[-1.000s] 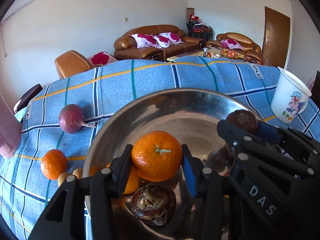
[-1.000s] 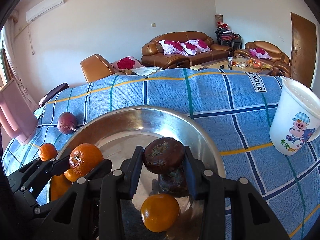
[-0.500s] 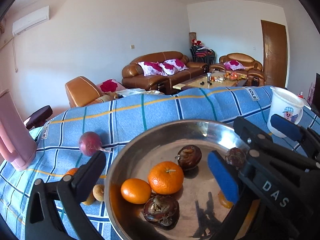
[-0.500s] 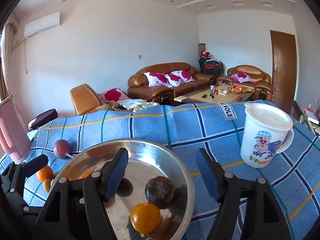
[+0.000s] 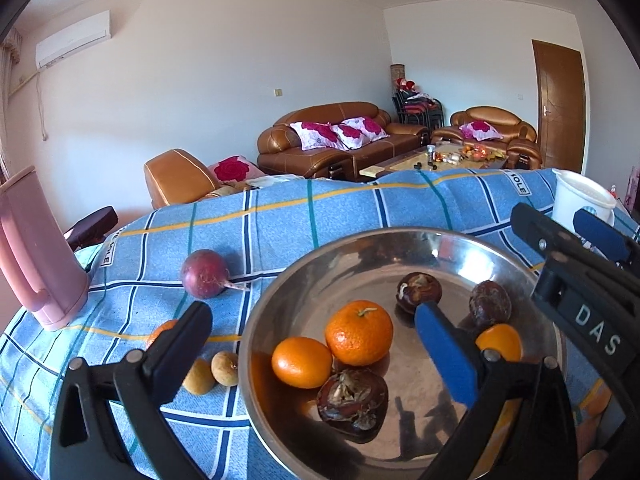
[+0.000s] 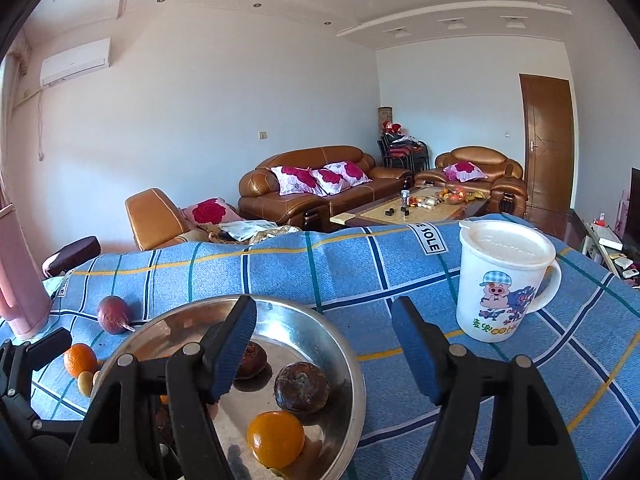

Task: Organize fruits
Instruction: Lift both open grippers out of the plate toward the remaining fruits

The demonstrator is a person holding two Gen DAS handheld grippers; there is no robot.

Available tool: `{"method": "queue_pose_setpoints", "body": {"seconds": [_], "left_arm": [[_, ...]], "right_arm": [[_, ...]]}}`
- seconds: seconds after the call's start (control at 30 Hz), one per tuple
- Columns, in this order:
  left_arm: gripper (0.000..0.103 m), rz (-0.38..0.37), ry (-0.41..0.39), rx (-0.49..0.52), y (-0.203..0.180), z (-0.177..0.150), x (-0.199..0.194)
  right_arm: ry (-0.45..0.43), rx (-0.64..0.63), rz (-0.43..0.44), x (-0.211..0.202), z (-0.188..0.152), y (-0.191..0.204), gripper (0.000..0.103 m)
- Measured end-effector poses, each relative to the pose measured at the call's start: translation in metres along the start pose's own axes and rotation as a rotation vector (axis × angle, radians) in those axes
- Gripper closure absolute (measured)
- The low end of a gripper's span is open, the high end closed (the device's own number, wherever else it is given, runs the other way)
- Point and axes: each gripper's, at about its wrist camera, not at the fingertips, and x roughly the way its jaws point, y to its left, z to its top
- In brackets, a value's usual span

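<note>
A steel bowl [image 5: 340,264] on the blue checked cloth holds two oranges [image 5: 359,332] [image 5: 302,362] at its left and several dark brown fruits [image 5: 352,406]. A third orange [image 5: 500,342] lies at its right. My left gripper [image 5: 314,320] hovers open over the bowl's near left side, holding nothing. My right gripper [image 6: 324,316] is open too, above the bowl's [image 6: 352,364] right rim, near a dark fruit [image 6: 302,386] and an orange [image 6: 276,438]. On the cloth left of the bowl lie a purple fruit [image 5: 205,274], an orange [image 5: 162,330] and two small tan fruits [image 5: 226,367].
A white lidded mug [image 6: 504,284] with a cartoon pig stands on the cloth right of the bowl. A pink pitcher [image 5: 36,248] stands at the far left. Beyond the table's far edge are brown sofas and a coffee table.
The left gripper let go of the stemmed orange and the right let go of a dark fruit; both now lie in the bowl. Both grippers opened, drew back and rose.
</note>
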Motion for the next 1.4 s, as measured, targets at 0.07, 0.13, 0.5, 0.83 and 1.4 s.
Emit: {"method": "queue_pose_setpoints", "body": {"seconds": [0.07,0.13,0.5,0.83,1.4], "left_arm": [[0.000,0.000,0.004,-0.007,0.003,-0.002,-0.002],[0.000,-0.004,0.012,-0.011,0.007,-0.004,-0.003],[0.000,-0.002,0.037,-0.032,0.025,-0.014,-0.011],[0.000,0.012,0.042,-0.035,0.044,-0.024,-0.019],[0.000,0.020,0.077,-0.042,0.083,-0.039,-0.025]], "right_arm": [[0.004,-0.001,-0.006,-0.001,-0.001,0.000,0.031],[0.000,0.000,-0.014,-0.004,-0.002,0.000,0.031],[-0.004,-0.020,-0.032,-0.022,-0.009,0.009,0.031],[0.001,-0.033,-0.039,-0.036,-0.016,0.016,0.031],[0.017,-0.063,-0.007,-0.054,-0.028,0.045,0.031]]}}
